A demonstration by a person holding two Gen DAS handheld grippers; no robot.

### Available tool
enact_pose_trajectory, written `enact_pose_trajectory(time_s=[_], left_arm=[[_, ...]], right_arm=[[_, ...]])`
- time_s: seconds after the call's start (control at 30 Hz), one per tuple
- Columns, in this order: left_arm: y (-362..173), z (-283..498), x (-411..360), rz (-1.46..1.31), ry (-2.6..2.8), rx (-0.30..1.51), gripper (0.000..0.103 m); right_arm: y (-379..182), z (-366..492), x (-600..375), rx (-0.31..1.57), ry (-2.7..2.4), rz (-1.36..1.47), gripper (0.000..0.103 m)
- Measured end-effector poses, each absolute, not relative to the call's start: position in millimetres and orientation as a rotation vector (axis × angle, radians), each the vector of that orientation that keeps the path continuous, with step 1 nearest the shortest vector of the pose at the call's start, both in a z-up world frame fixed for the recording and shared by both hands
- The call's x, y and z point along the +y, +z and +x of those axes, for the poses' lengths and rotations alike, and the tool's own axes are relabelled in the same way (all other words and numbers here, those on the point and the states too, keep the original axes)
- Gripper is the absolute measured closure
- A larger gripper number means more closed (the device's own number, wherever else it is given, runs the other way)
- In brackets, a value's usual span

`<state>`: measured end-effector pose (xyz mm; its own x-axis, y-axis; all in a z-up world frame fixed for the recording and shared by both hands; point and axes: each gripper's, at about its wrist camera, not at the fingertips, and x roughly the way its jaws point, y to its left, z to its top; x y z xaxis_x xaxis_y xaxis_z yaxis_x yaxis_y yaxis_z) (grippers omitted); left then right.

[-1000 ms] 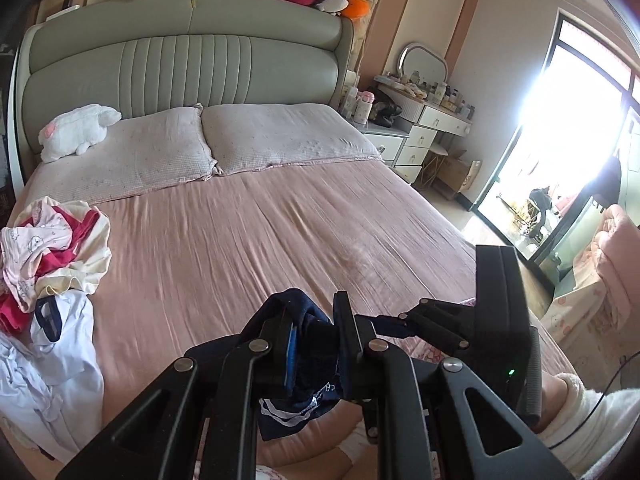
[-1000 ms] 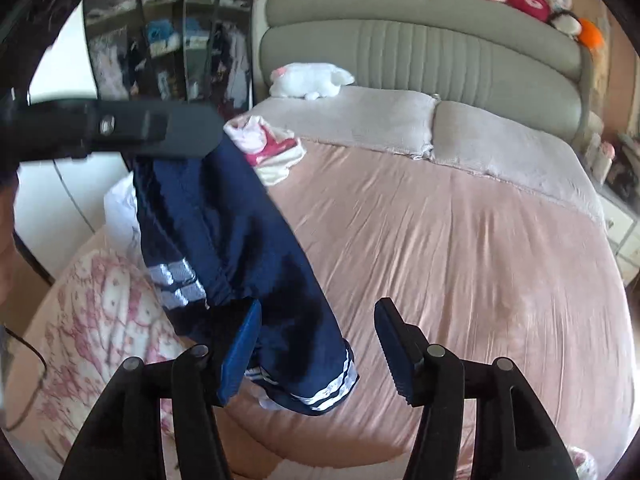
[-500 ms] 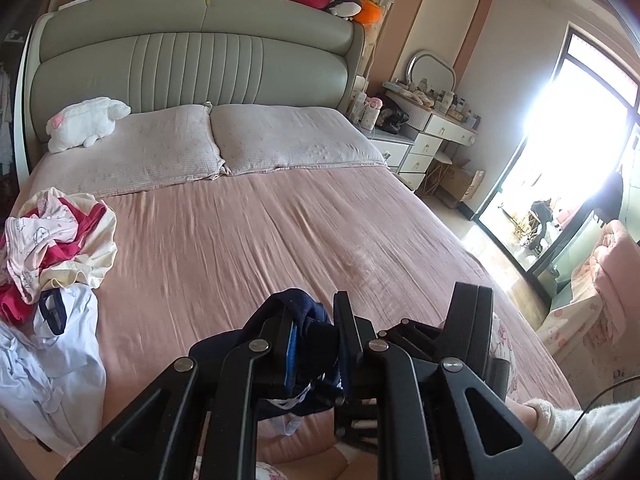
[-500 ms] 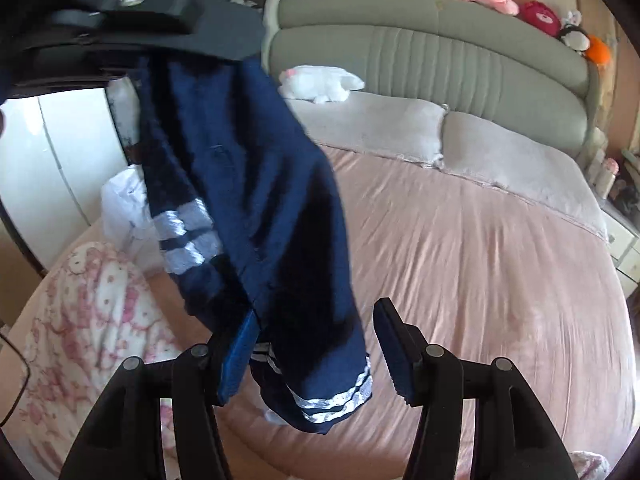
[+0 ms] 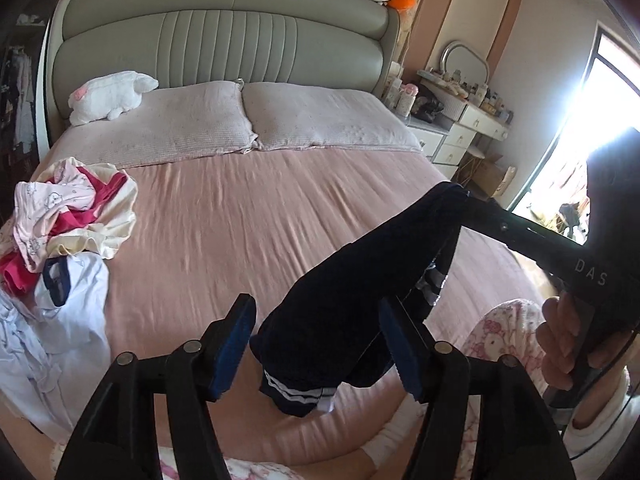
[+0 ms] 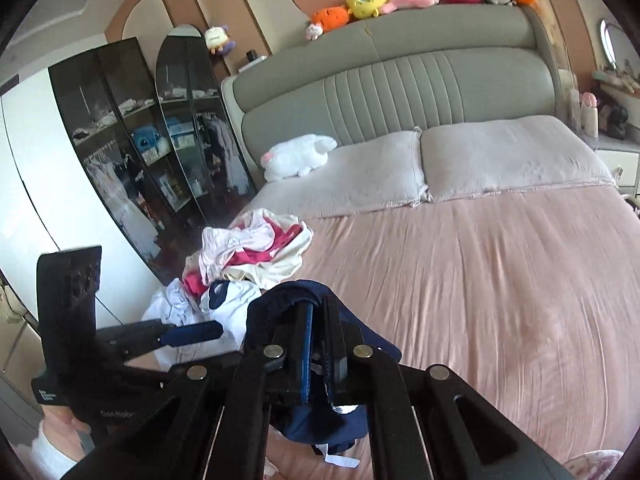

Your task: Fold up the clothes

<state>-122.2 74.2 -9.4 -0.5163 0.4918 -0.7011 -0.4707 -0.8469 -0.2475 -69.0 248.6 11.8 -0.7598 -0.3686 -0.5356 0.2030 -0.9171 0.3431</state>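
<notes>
We are early in the folding. Our right gripper is clamped on one edge of the navy shorts, which hang in the air over the foot end of the bed, the striped hem lowest and just above the pink sheet. Our left gripper is spread wide with nothing between its fingers; in the left wrist view the dangling shorts hang between them without being pinched. We judge the garment is being held up to be sorted out, not yet laid flat, and no fold shows in it.

Nothing folded lies anywhere on the bed that we can see. The pile of unfolded clothes sits on the bed's left side, below the pillows: a pink and cream bundle on top, and a white shirt with a navy collar trailing toward the foot. So every item is left to do, the shorts included.

We see no basket or box for clothes; the glass-fronted wardrobe beside the bed holds hanging garments and shelf items, too small to name.
</notes>
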Motion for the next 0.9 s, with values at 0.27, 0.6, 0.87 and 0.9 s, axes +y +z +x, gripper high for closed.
enact_pose_trajectory(time_s=[0.27, 0.6, 0.87, 0.9], left_arm=[[-15, -121, 107, -1.024, 2.378, -0.161, 0.039], [-25, -141, 70, -1.117, 2.589, -0.227, 0.039], [-10, -153, 51, -1.082, 2.550, -0.204, 0.075], [-4, -151, 50, -1.070, 2.526, -0.196, 0.077]], right_arm=[[42, -63, 229, -0.327, -2.689, 0.797, 0.100], [69, -32, 242, -0.269, -2.860, 0.657, 0.100], [66, -16, 237, -0.139, -2.904, 0.677, 0.100], [61, -16, 237, -0.099, -2.930, 0.699, 0.100]])
